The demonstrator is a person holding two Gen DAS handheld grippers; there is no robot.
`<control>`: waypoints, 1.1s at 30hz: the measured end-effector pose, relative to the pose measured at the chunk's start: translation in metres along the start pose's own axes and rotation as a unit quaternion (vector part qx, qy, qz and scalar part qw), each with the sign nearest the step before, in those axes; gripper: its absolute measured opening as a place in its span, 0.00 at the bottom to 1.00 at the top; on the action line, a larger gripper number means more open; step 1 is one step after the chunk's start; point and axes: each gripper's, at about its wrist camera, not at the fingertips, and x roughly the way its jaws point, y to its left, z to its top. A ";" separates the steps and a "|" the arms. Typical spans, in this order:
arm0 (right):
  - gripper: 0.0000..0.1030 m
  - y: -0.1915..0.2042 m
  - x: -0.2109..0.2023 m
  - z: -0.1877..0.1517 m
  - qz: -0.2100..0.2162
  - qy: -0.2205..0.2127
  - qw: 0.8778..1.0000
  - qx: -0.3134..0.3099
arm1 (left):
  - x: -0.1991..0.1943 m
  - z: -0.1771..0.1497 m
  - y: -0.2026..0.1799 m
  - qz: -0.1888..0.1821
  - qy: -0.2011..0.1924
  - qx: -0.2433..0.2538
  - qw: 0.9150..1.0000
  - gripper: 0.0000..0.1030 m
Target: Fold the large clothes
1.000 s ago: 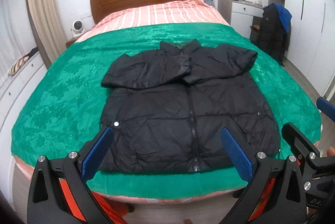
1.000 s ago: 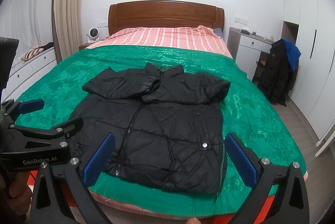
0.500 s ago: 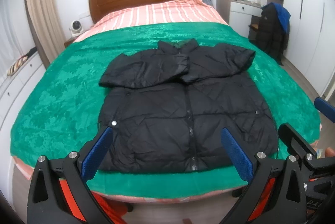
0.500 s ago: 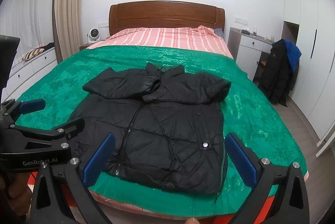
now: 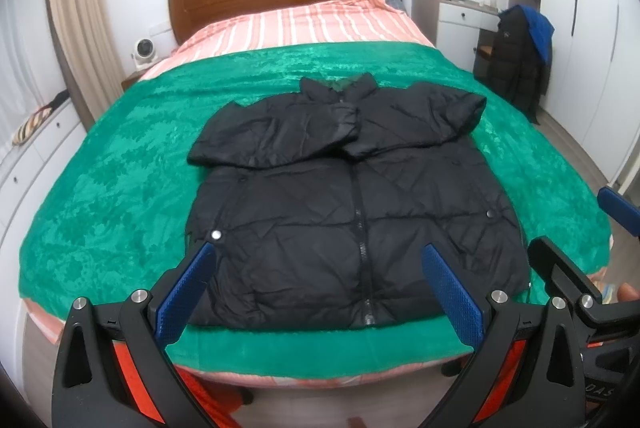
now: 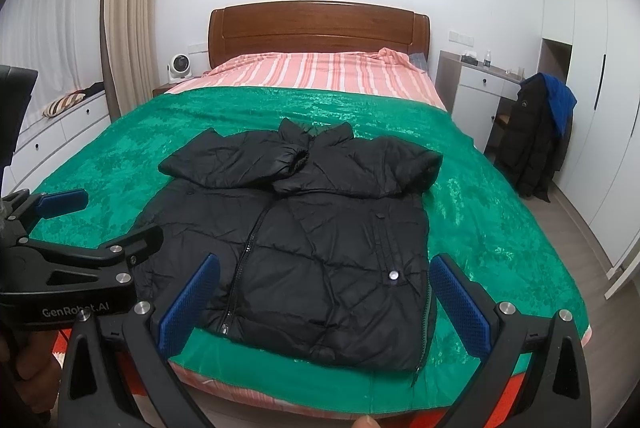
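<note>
Jacket [image 5: 352, 203] lying zipped and face up on the green blanket [image 5: 120, 187] near the foot of the bed.

Both sleeves are lying folded across its chest, cuffs meeting below the collar. The left claw [image 5: 316, 292] and right claw [image 6: 324, 304] are hovering side by side before the hem, each spread wide and gripping nothing, neither touching the cloth.

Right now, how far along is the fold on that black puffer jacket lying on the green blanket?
Done: both sleeves are folded across the chest of the black puffer jacket, which lies zipped and flat on the green blanket. In hand: nothing; the left gripper and right gripper are open, short of the hem. Left: folding the body, probably hem up toward the collar.
</note>
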 end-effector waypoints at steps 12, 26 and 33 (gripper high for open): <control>1.00 0.004 -0.001 -0.002 0.005 0.000 1.000 -0.003 | 0.002 -0.001 0.001 0.000 0.000 -0.001 1.000 1.00; 1.00 0.004 0.001 -0.002 0.006 0.003 1.000 -0.003 | 0.003 -0.001 0.001 0.000 0.001 -0.003 1.000 1.00; 1.00 0.004 0.001 -0.003 0.006 0.004 1.000 -0.003 | 0.004 -0.001 0.003 0.000 0.003 -0.003 1.000 1.00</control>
